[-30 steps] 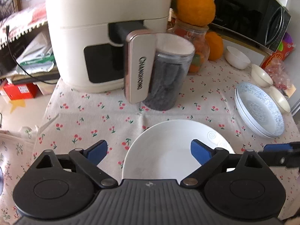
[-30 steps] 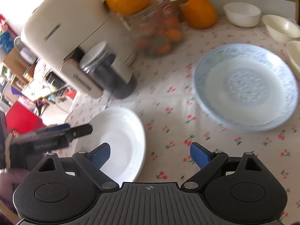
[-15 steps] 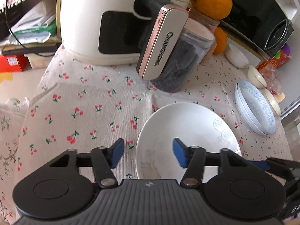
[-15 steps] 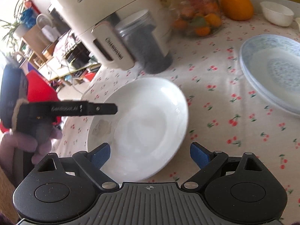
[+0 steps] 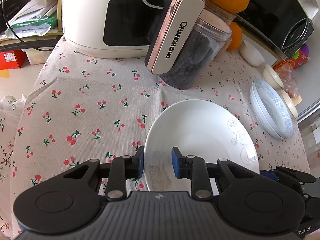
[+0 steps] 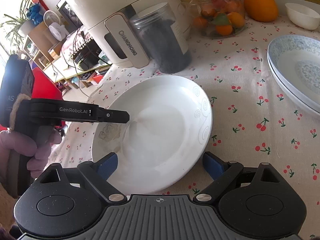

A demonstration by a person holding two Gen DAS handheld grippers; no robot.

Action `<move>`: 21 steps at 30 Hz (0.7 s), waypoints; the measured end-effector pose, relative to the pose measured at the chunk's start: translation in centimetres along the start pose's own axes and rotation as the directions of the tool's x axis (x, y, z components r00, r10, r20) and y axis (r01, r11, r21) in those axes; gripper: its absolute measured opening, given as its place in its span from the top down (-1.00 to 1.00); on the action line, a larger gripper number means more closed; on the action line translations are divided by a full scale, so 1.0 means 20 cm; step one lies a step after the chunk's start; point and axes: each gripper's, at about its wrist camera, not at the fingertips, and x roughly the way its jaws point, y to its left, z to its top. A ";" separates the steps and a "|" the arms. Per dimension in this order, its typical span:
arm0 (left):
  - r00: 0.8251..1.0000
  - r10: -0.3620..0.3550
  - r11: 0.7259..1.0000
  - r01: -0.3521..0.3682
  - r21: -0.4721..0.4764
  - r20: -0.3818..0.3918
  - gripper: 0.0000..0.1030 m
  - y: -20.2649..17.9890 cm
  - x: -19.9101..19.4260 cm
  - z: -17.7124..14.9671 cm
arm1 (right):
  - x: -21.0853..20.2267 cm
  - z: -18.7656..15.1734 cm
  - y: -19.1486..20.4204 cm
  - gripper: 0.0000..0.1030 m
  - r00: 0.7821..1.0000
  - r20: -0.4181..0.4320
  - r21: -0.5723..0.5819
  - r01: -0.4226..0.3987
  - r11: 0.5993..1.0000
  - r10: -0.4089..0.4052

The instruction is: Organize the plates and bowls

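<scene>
A white plate (image 5: 200, 132) with faint swirl marks lies on the cherry-print cloth. My left gripper (image 5: 158, 165) straddles the plate's near-left rim, one blue pad outside and one inside. Its jaws are closing, and a gap still shows between the inner pad and the rim. From the right wrist view the same gripper (image 6: 125, 118) reaches in from the left over the white plate (image 6: 160, 120), held by a gloved hand (image 6: 30, 148). My right gripper (image 6: 160, 166) stands wide open at the plate's near edge, touching nothing. Two stacked blue-patterned plates (image 6: 296, 68) lie to the right.
A cream air fryer (image 5: 112, 16) and a dark-filled jar (image 5: 192, 60) stand close behind the plate. Small white bowls (image 5: 251, 56) sit near the blue plates (image 5: 274, 112). Oranges (image 6: 260, 4), a fruit jar (image 6: 220, 14) and a microwave (image 5: 280, 10) line the back.
My left gripper's jaws have narrowed from wide open to a small gap around the white plate's rim. Both grippers moved in closer to the plate and lower.
</scene>
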 end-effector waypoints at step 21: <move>1.000 0.020 1.000 -0.020 -0.019 0.010 0.68 0.01 -0.01 0.00 | -0.01 0.03 -0.05 0.40 0.992 0.039 0.021 0.122 0.992 -0.123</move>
